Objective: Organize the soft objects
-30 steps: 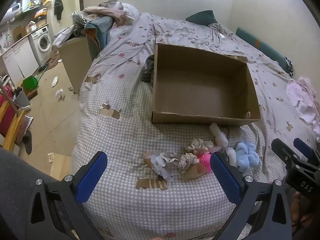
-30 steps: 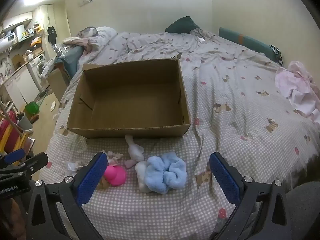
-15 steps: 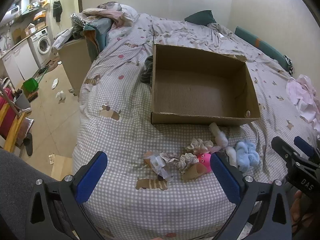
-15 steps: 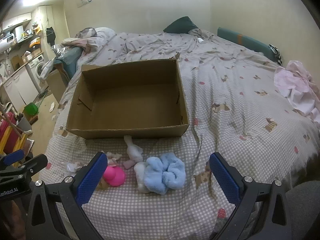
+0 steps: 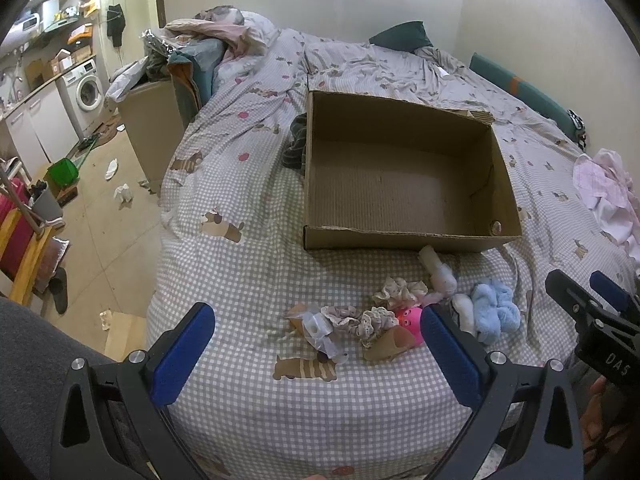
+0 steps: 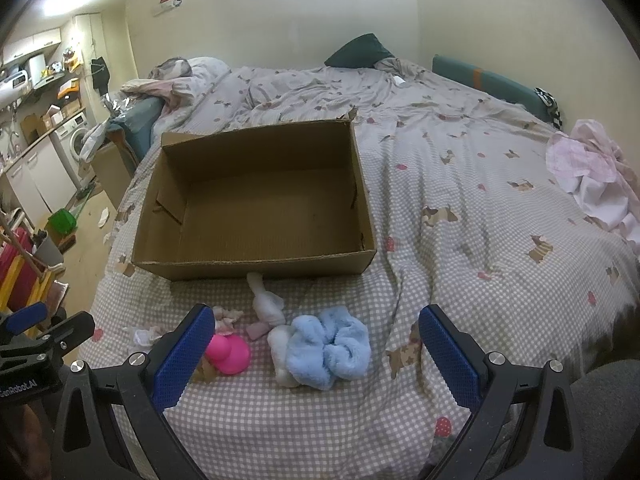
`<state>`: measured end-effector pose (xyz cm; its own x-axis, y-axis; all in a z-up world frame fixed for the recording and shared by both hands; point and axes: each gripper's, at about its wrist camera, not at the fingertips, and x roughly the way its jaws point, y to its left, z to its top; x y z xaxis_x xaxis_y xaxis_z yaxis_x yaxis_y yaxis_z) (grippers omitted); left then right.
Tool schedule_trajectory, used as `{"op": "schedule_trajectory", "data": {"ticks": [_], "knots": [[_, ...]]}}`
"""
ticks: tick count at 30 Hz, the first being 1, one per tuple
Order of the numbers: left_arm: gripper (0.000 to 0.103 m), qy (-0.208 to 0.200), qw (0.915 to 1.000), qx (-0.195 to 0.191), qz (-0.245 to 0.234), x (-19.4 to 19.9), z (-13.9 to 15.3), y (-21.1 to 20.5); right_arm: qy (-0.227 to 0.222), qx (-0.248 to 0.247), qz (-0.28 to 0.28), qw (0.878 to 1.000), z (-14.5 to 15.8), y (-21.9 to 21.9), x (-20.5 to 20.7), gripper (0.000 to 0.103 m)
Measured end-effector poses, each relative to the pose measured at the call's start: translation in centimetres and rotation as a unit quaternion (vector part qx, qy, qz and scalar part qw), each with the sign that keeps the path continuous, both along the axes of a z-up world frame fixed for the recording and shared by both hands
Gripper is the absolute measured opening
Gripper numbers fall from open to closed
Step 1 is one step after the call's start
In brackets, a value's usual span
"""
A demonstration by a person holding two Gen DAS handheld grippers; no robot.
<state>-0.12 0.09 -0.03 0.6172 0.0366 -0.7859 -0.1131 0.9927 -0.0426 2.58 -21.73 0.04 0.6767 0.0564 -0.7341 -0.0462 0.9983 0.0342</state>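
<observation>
While both views drift only slightly, nothing has moved; left gripper (image 5: 316, 354) and right gripper (image 6: 314, 354) stay released; fluffy light-blue scrunchie (image 6: 330, 346) lies lower centre, below empty brown cardboard box (image 6: 256, 262); sorting unstarted.

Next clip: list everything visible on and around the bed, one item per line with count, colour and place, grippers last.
cardboard box: one, brown, open and empty, mid-bed
fluffy scrunchie: one, light blue, near edge in front of the box
white soft pieces: a few, beside the blue scrunchie
pink toy: one, bright pink, left of the scrunchie
lace scrunchies: about three, beige, left of the pink toy
bedspread: one, grey check with dog print
pink cloth: one heap, right edge of bed
dark green pillow: one, at the far wall
washing machine: one, white, far left
left gripper: one, black with blue pads, open, empty
right gripper: one, same colours, open, empty
</observation>
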Motion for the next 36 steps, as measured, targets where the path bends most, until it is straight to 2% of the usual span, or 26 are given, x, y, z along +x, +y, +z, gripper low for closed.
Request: {"op": "schedule_trajectory", "data": {"ticks": [36], "knots": [[0.102, -0.003, 1.0000, 0.004, -0.002, -0.13, 0.15, -0.19, -0.003, 0.001, -0.001, 1.000, 0.22, -0.03, -0.04, 0.103]]}}
